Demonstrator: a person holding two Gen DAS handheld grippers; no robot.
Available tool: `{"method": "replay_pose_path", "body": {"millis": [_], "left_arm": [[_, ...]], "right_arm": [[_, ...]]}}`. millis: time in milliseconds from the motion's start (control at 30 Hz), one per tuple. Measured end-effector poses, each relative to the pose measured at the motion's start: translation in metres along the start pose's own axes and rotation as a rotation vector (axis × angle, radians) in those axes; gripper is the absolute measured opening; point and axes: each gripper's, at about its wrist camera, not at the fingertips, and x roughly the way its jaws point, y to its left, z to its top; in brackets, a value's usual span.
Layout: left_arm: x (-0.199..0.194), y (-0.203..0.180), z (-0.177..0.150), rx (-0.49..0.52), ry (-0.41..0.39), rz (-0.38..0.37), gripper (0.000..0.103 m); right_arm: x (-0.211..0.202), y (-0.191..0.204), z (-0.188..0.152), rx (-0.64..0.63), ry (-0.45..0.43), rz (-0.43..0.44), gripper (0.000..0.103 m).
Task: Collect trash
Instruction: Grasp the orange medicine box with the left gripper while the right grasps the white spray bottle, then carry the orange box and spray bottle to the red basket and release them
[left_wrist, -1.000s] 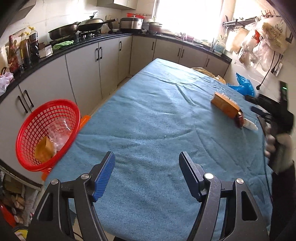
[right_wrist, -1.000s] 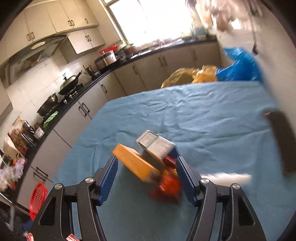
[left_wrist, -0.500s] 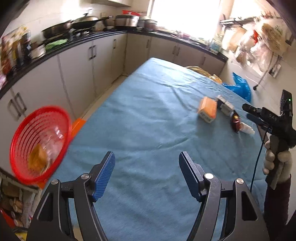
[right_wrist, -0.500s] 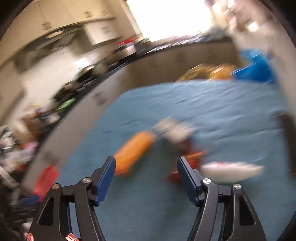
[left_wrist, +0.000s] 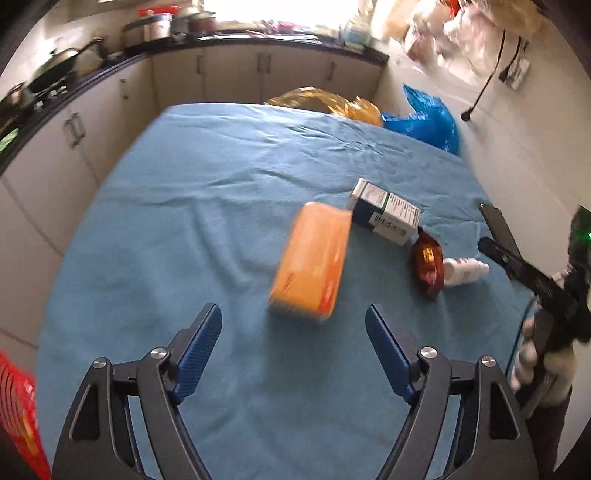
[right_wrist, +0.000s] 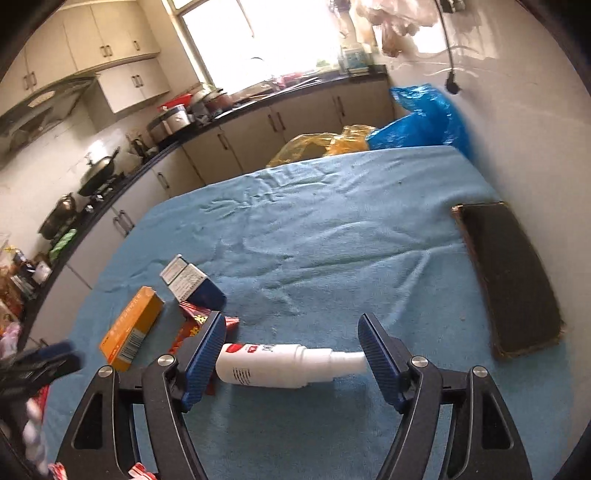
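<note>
Left wrist view: table (left_wrist: 184, 206) under blue cloth carries four trash items. Orange box (left_wrist: 310, 262) lies at 12 o'clock from the left claw (left_wrist: 293, 354), which is spread wide and empty, apparently lining up on it. Blue-white carton (left_wrist: 386, 218) sits at 1 o'clock, red wrapper (left_wrist: 428, 266) at 2 o'clock. White bottle (right_wrist: 273, 363) lies crosswise between the right claw's (right_wrist: 291, 354) wide, empty jaws, ready for closing.

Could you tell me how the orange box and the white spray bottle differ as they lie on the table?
The orange box is a flat-sided carton; the white spray bottle is round with a narrow nozzle. The box lies ahead of the open left gripper, outside its fingers; the bottle lies crosswise between the open right gripper's fingers. Both rest on the blue cloth.
</note>
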Motion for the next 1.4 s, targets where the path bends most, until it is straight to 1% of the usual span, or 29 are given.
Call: {"method": "replay_pose_path", "body": {"millis": [33,100,200,233,300,400,433,467,500,533,600,633,700,767,867,933,1033,1133,1200,1333,1367,1400], "left_arm": [[0.010,-0.005,0.008,0.022,0.004,0.015,0.079],[0.024,-0.012,0.022,0.060,0.001,0.052,0.079],[0.051,-0.021,0.036,0.118,0.045,0.095,0.079],[0.058,-0.024,0.038,0.130,0.063,0.099,0.079],[0.070,-0.026,0.038,0.145,0.097,0.103,0.079],[0.084,-0.026,0.034,0.141,0.142,0.105,0.079],[0.084,-0.025,0.033,0.132,0.131,0.105,0.078],[0.083,-0.025,0.032,0.125,0.131,0.100,0.072],[0.082,-0.026,0.032,0.124,0.124,0.102,0.065],[0.078,-0.026,0.031,0.119,0.113,0.101,0.047],[0.071,-0.024,0.028,0.096,0.105,0.095,0.046],[0.065,-0.024,0.025,0.085,0.086,0.095,0.046],[0.053,-0.023,0.017,0.081,0.054,0.111,0.046],[0.037,-0.025,0.005,0.089,0.023,0.139,0.046],[0.006,-0.027,-0.014,0.103,-0.025,0.171,0.046],[-0.015,-0.024,-0.028,0.092,-0.052,0.171,0.046],[-0.045,-0.017,-0.052,0.059,-0.083,0.180,0.046],[-0.075,-0.010,-0.079,0.026,-0.124,0.224,0.046],[-0.096,0.000,-0.096,-0.016,-0.155,0.248,0.046],[-0.129,0.024,-0.126,-0.117,-0.187,0.259,0.046],[-0.134,0.029,-0.130,-0.131,-0.194,0.270,0.046],[-0.141,0.037,-0.135,-0.146,-0.206,0.302,0.046]], "right_arm": [[0.006,-0.003,-0.001,0.009,0.010,0.015,0.078],[0.017,-0.006,-0.003,0.024,0.060,0.051,0.078],[0.026,-0.006,-0.005,0.024,0.144,0.080,0.078],[0.025,-0.003,-0.006,0.012,0.181,0.101,0.078],[0.024,0.002,-0.008,-0.021,0.219,0.127,0.078],[0.024,0.014,-0.013,-0.086,0.240,0.097,0.077],[0.027,0.017,-0.015,-0.101,0.253,0.075,0.076],[0.028,0.018,-0.017,-0.114,0.250,0.045,0.072],[0.028,0.020,-0.017,-0.122,0.241,0.020,0.066],[0.028,0.021,-0.017,-0.118,0.237,-0.010,0.061],[0.028,0.022,-0.018,-0.119,0.227,-0.057,0.039],[0.028,0.022,-0.018,-0.117,0.225,-0.063,0.033],[0.027,0.021,-0.017,-0.106,0.223,-0.066,0.033],[0.026,0.021,-0.016,-0.100,0.207,-0.086,0.033],[0.020,0.020,-0.014,-0.084,0.178,-0.072,0.033],[0.014,0.022,-0.013,-0.072,0.148,-0.062,0.033],[0.008,0.023,-0.011,-0.047,0.113,-0.039,0.033],[-0.001,0.026,-0.010,-0.031,0.077,-0.019,0.033],[-0.006,0.030,-0.008,-0.028,0.053,-0.015,0.032],[-0.020,0.041,-0.005,-0.032,-0.002,0.003,0.032],[-0.024,0.044,-0.005,-0.034,-0.017,0.013,0.032],[-0.027,0.048,-0.006,-0.037,-0.028,0.026,0.032]]}}
